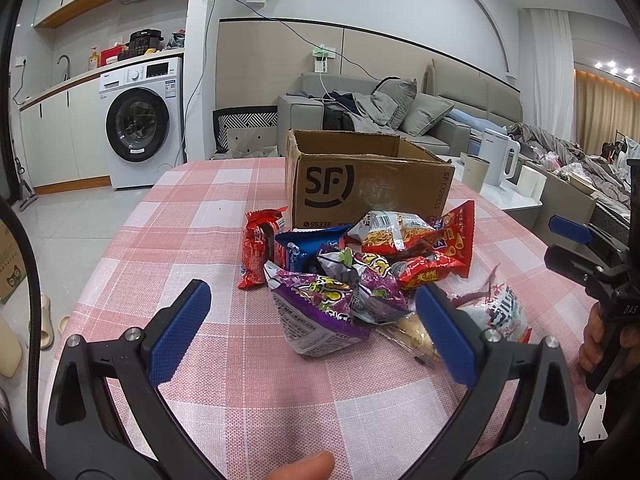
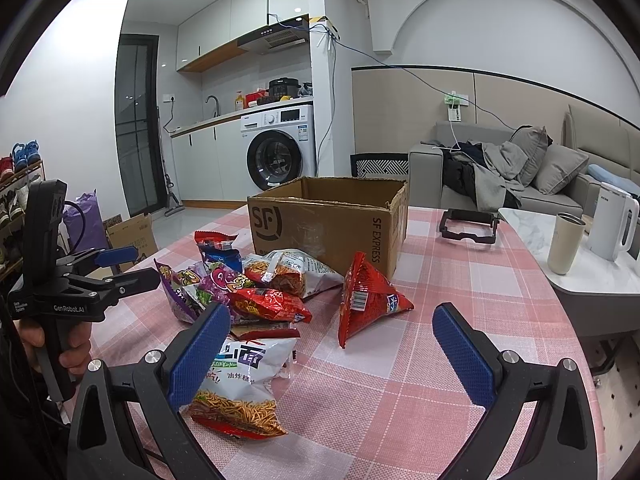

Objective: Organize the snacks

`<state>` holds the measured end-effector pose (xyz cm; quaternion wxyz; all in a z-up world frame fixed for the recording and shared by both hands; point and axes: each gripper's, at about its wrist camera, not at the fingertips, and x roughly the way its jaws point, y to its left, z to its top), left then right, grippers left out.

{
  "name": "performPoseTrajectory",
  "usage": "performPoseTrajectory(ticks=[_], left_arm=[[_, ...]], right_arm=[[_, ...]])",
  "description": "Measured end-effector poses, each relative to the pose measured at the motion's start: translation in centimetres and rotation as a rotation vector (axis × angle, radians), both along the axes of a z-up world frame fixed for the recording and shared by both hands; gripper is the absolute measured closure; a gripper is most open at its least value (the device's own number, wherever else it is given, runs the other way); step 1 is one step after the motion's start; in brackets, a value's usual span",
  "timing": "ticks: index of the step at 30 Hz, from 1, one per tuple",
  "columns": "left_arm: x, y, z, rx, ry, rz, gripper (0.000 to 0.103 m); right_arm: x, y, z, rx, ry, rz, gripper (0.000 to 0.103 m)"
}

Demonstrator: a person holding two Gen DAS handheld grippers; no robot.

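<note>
Lying in a heap on the table (image 1: pixel 192 200), the snack bags (image 1: pixel 352 268) are all outside the cardboard box (image 1: pixel 368 188) at twelve o'clock, while the left gripper (image 1: pixel 312 324) and right gripper (image 2: pixel 332 344) hover apart and empty, so sorting has hardly begun.

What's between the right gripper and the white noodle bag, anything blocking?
Nothing visible. The right gripper is open, its left jaw right beside the white noodle bag, which lies on the tablecloth at the near edge of the pile, nothing on top of it.
</note>
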<state>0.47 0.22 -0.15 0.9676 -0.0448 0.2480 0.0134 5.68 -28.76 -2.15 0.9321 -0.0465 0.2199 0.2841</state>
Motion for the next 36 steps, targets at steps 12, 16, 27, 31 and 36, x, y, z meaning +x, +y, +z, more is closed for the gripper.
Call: performPoseTrajectory(ticks=[12, 16, 27, 31, 36], left_arm=[[-0.02, 0.0, 0.02, 0.002, -0.001, 0.0, 0.001], [0.02, 0.01, 0.08, 0.005, -0.001, -0.001, 0.001], [-0.14, -0.17, 0.09, 0.004, 0.0, 0.003, 0.001], [-0.14, -0.18, 0.09, 0.005, 0.002, 0.004, 0.001], [-0.06, -0.09, -0.03, -0.001, 0.007, 0.003, 0.001]], right_arm=[[-0.02, 0.04, 0.01, -0.004, -0.001, -0.004, 0.0], [0.03, -0.02, -0.01, -0.004, -0.001, -0.005, 0.0], [0.26, -0.24, -0.09, -0.009, 0.006, -0.026, 0.0], [0.34, -0.16, -0.16, -0.017, 0.008, -0.033, 0.0], [0.79, 0.02, -0.32, -0.031, 0.028, -0.039, 0.0]])
